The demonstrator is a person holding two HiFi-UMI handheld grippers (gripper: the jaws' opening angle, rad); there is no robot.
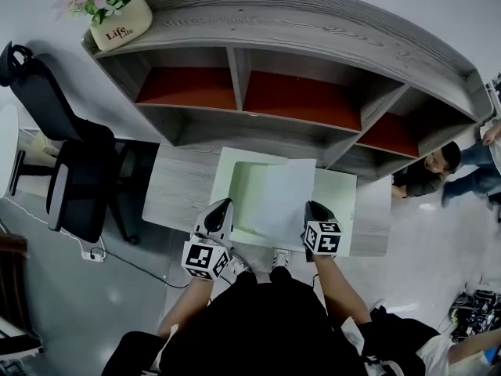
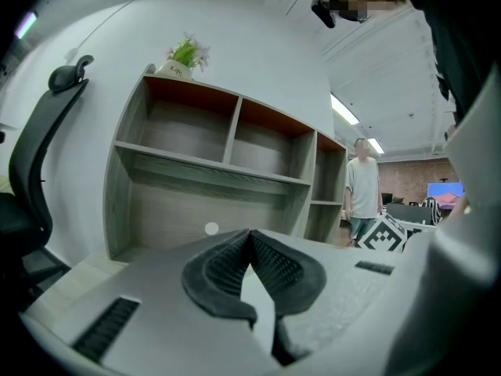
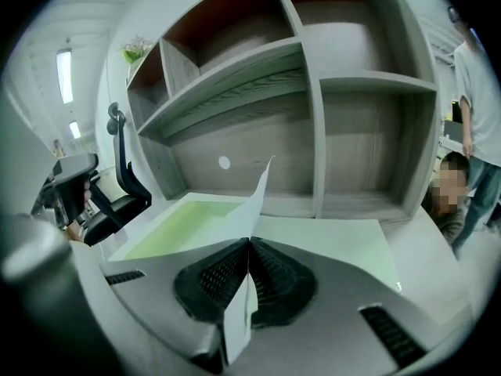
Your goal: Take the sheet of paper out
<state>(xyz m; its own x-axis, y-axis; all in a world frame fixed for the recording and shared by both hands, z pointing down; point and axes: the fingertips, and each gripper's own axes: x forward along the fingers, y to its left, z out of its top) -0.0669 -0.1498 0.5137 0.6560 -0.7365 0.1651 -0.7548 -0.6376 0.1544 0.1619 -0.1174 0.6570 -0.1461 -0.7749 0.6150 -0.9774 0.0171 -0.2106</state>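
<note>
Paper sheet (image 1: 283, 194), pinched at its 5 o'clock corner in the right gripper's (image 1: 315, 210) closed jaws, hangs raised above the open green folder (image 1: 338, 193) on the counter (image 1: 176, 186), the left gripper's (image 1: 222, 207) jaws pressed together at the folder's 7 o'clock edge; carrying it clear seemingly remains.

Sheet of paper (image 1: 278, 198): thin white paper, matt, soft bend in it. Folder (image 1: 338, 196): pale green, smooth, slight sheen, prob. plastic. Desk (image 1: 178, 188) & shelf unit (image 1: 313, 30): grey wood-grain finish, laminate look, matt. Shelf back panels (image 1: 301, 100) are flat red-orange, no shine. Right gripper (image 3: 249, 245) & left gripper (image 2: 250, 237): grey matt plastic shells w/ black, ribbed, rubbery pads (image 3: 213, 276). Office chair (image 1: 70, 190): black, matt, cloth-like. Flower pot (image 1: 121, 28): cream, smooth. Floor (image 1: 47, 304): grey, glossy, throws back light.
</note>
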